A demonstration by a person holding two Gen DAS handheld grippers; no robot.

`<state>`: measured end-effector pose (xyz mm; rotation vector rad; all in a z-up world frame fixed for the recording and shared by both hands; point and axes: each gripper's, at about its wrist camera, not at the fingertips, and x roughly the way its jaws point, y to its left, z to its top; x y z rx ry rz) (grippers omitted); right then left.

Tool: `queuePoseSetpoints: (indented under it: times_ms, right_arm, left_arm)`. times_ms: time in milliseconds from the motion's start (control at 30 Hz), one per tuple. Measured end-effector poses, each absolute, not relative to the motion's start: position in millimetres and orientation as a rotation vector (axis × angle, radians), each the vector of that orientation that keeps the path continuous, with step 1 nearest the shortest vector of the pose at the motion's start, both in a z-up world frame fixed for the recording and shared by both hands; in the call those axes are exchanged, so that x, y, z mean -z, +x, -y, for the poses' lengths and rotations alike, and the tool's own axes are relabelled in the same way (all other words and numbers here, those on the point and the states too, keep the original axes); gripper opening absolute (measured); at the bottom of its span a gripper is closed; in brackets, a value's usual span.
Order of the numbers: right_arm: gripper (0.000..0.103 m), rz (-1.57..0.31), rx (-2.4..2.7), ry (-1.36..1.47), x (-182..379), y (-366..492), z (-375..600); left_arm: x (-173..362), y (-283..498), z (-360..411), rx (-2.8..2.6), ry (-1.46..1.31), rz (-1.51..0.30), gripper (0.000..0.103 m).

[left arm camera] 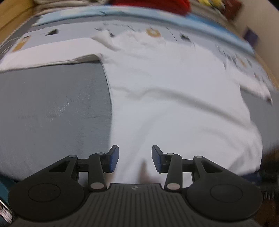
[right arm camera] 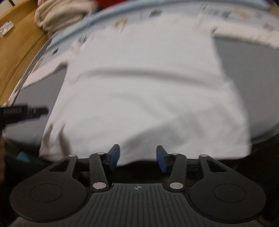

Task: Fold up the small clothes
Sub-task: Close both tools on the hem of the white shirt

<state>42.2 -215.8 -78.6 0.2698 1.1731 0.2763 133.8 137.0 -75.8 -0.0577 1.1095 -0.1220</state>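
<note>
A white T-shirt (left arm camera: 174, 97) lies spread flat on a grey mat (left arm camera: 52, 108), collar at the far end and sleeves out to both sides. My left gripper (left arm camera: 135, 158) is open and empty over the shirt's near hem, towards its left side. In the right wrist view the same shirt (right arm camera: 143, 87) fills the middle. My right gripper (right arm camera: 138, 158) is open and empty at the shirt's near hem, which hangs over the mat's front edge. The left gripper shows as a dark blur (right arm camera: 21, 113) at the left of the right wrist view. Both views are motion-blurred.
A printed light blue sheet (left arm camera: 122, 15) lies under the far end of the mat. Folded red clothing (left arm camera: 157, 5) and beige clothing (right arm camera: 59, 14) are piled beyond it. Wooden tabletop (right arm camera: 17, 45) shows at the left.
</note>
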Motion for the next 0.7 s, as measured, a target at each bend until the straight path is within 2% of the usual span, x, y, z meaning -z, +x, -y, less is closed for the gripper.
queuePoseSetpoints:
  times_ms: [100, 233, 367, 433, 467, 500, 533, 600, 700]
  right_arm:
    - [0.055, -1.237, -0.276, 0.302, 95, 45, 204]
    - [0.057, -1.289, -0.262, 0.359, 110, 52, 196]
    - [0.055, -1.285, -0.244, 0.4, 119, 54, 194]
    - [0.04, -1.278, -0.246, 0.427, 120, 55, 195]
    - [0.026, -1.273, -0.251, 0.441, 121, 55, 196]
    - [0.01, -1.266, -0.259, 0.456, 120, 54, 197]
    - [0.002, -1.263, -0.263, 0.465, 121, 55, 197]
    - [0.0, -1.256, -0.268, 0.471, 119, 53, 199]
    - [0.0, -1.287, -0.29, 0.444, 120, 50, 196]
  left_arm:
    - [89, 134, -162, 0.14, -0.038, -1.163, 0.047]
    - [118, 132, -175, 0.094, -0.153, -1.262, 0.047]
    - [129, 121, -157, 0.125, -0.03, -1.289, 0.047]
    - [130, 116, -154, 0.143, 0.01, -1.289, 0.045]
    - [131, 114, -154, 0.143, 0.02, -1.289, 0.042]
    - [132, 112, -154, 0.137, 0.033, -1.284, 0.033]
    - [133, 110, -154, 0.131, 0.044, -1.278, 0.02]
    - [134, 107, -157, 0.134, 0.035, -1.277, 0.01]
    - [130, 101, -154, 0.128, 0.082, -1.253, 0.008]
